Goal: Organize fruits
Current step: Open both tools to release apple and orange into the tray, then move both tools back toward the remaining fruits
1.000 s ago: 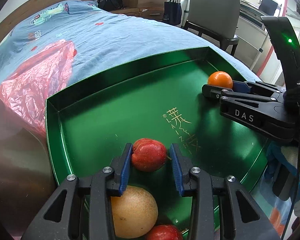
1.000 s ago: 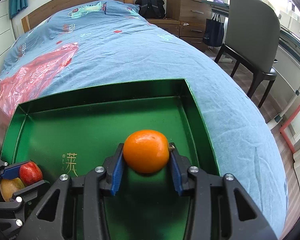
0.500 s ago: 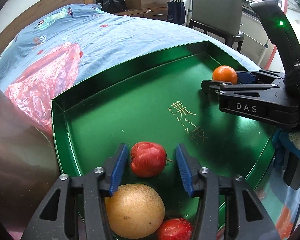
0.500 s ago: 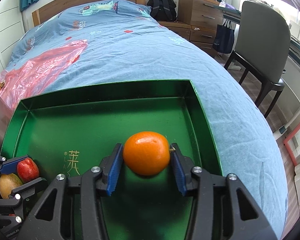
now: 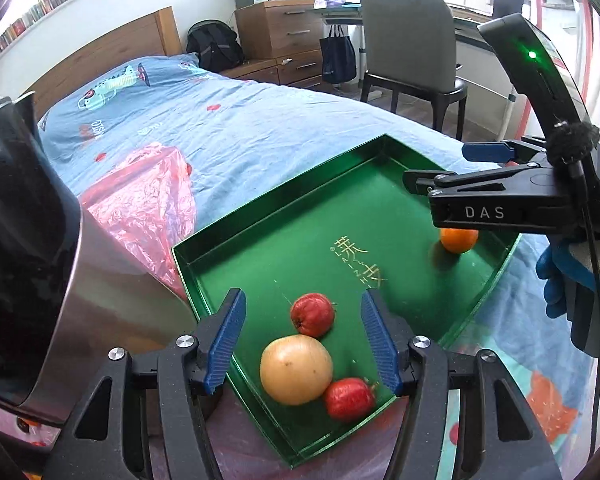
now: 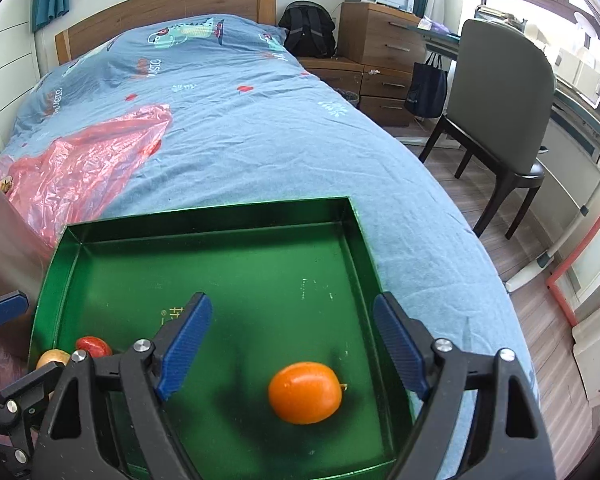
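Both grippers lifted, opening — orange [image 5: 458, 239] half-hidden.

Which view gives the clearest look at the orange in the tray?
The right wrist view: the orange lies whole and large on the green tray, free below the open right hand-held gripper. In the left wrist view the orange is small and its top is hidden behind that gripper's body.

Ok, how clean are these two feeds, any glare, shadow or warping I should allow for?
Left wrist view: strong fisheye bending at the edges, window glare at top right, the tray and fruit sharp. Right wrist view: same warping, bright window at upper right, a soft dark shadow on the tray floor left of the orange, whose outline looks slightly soft.
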A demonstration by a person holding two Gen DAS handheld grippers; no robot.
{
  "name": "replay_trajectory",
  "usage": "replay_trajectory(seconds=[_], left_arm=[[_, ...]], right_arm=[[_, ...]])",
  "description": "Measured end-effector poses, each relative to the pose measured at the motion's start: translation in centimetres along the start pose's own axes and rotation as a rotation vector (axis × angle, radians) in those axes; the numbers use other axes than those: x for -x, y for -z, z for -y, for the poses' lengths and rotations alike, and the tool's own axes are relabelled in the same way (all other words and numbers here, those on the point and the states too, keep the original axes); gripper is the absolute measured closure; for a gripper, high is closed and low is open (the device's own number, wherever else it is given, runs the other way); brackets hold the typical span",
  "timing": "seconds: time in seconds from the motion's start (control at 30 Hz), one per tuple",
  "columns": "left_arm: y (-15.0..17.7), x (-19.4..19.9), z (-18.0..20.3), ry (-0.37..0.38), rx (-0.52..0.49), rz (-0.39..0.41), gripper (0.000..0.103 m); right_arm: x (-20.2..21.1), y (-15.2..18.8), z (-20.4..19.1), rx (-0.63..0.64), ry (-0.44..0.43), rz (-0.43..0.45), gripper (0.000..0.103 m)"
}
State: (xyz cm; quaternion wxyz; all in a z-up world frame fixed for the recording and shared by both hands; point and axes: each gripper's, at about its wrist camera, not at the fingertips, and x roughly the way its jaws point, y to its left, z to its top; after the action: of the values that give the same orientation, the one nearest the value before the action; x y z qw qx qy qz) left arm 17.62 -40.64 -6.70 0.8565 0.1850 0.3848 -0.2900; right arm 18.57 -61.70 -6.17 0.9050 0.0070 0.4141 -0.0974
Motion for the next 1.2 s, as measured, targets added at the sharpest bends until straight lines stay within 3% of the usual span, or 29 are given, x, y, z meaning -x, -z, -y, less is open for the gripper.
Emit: replay_trajectory(seconds=[0.3,0.77,1.2], left_arm=[[3.6,6.3,-0.7,0.058,-0.009,0.026,0.049],[11.7,12.8,-6.9,-0.078,0.119,-0.024,0.046],[17.6,15.7,-12.2,-0.168,0.231,-0.050,0.046]], right_arm=[[7.0,2.1,-2.0,0.009,0.001,0.033,0.000],[14.5,9.1,-11.0,0.088,-0.111,0.023,0.000],[18.2,12.4,-18.6,0.169,-0.189,0.032,0.000]])
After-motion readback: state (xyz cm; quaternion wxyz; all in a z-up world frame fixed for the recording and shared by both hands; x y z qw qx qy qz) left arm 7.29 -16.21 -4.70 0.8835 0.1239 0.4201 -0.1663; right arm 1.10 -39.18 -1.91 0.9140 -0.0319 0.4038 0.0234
